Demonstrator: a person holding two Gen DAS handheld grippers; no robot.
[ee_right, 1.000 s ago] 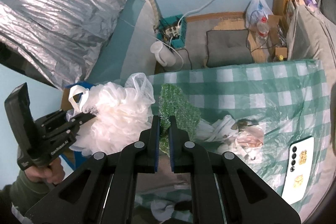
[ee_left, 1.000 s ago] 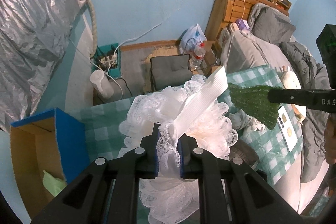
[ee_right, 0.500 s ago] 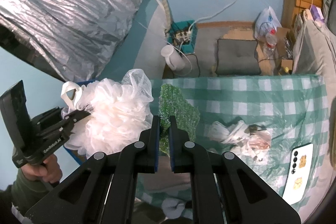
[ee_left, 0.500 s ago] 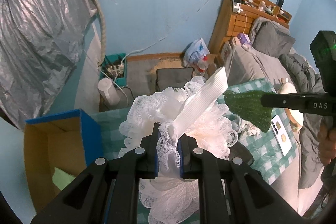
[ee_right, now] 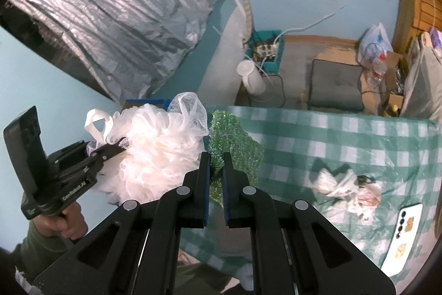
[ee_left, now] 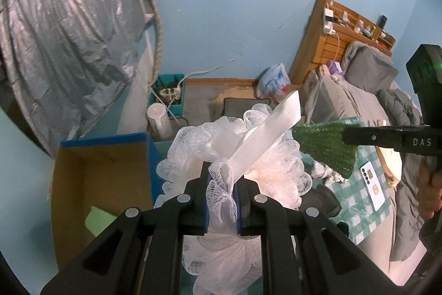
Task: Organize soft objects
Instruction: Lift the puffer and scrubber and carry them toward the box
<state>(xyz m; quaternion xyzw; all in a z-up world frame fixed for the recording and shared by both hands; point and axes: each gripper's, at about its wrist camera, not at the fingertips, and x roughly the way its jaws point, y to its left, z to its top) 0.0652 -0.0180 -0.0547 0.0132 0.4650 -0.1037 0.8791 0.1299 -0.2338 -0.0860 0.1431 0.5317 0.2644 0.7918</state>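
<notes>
Loofah [ee_left: 237,156]: my left tongs [ee_left: 223,201] keep it pinched, lifted off the table [ee_right: 345,134].
Green scrubber [ee_right: 232,145]: right tongs [ee_right: 212,170] clamped on it, risen too.
Box [ee_left: 99,170]: now nearer, I think drop-off comes next.

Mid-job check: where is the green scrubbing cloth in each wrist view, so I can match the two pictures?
Left wrist: green scrubbing cloth at right of centre, held out by the right gripper entering from the right edge.
Right wrist: green scrubbing cloth at centre, pinched between the right gripper's jaws.
Shared landmark: white mesh pouf, just left of the cloth.

The left claw [ee_left: 222,184] pinches the white mesh sponge [ee_left: 248,162] above the open cardboard box [ee_left: 102,170], beside the green cloth [ee_left: 326,147].
</notes>
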